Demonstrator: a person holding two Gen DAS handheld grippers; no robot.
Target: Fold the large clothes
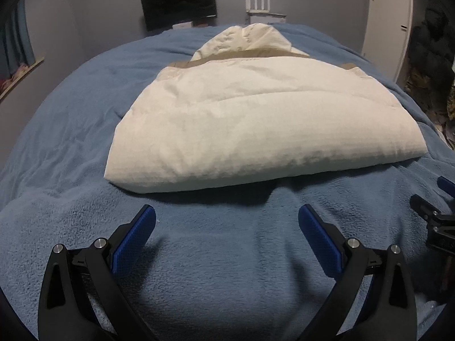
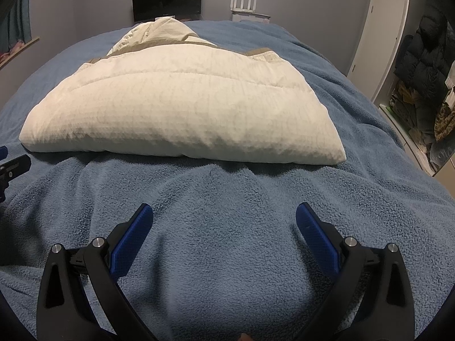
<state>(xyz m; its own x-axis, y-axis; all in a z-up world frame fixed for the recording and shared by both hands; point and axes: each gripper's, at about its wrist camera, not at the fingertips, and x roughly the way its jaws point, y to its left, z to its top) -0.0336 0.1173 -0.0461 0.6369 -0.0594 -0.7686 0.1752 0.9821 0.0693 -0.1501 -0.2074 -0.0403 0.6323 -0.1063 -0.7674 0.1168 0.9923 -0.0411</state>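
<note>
A: So, nearest the lens in the left wrist view, the left gripper (image 1: 227,217) fills the bottom of the frame, its blue-padded fingers (image 1: 133,237) spread wide with nothing between them but blue blanket (image 1: 221,270).

B: Same in the right wrist view: the right gripper (image 2: 224,216) sits low in the frame, fingers (image 2: 132,237) parted wide and holding nothing, over the same fleecy blanket.

A: At the right edge of my frame, about mid-height, a black and blue piece of the other gripper pokes in. It is apart from the garment.

B: And the left one shows at the left edge of mine. Past the fingers, where does the clothing lie?

A: The cream puffer jacket (image 1: 264,125) lies folded on the bed, in the middle of the frame, just beyond the fingertips and not touching them. Its near edge is a thick, rounded fold.

B: In my view it sits centre-left, upper half. A tan band (image 2: 153,46) crosses its far side, and the hood (image 2: 159,31) sticks out behind that, toward the top of the frame.

A: Farther back, beyond the bed, a dark monitor (image 1: 179,5) stands against the grey wall at top centre, with a white router (image 1: 261,7) to its right.

B: At my right edge a white wardrobe (image 2: 378,37) stands, and dark puffy clothes (image 2: 421,59) hang beside it.
</note>
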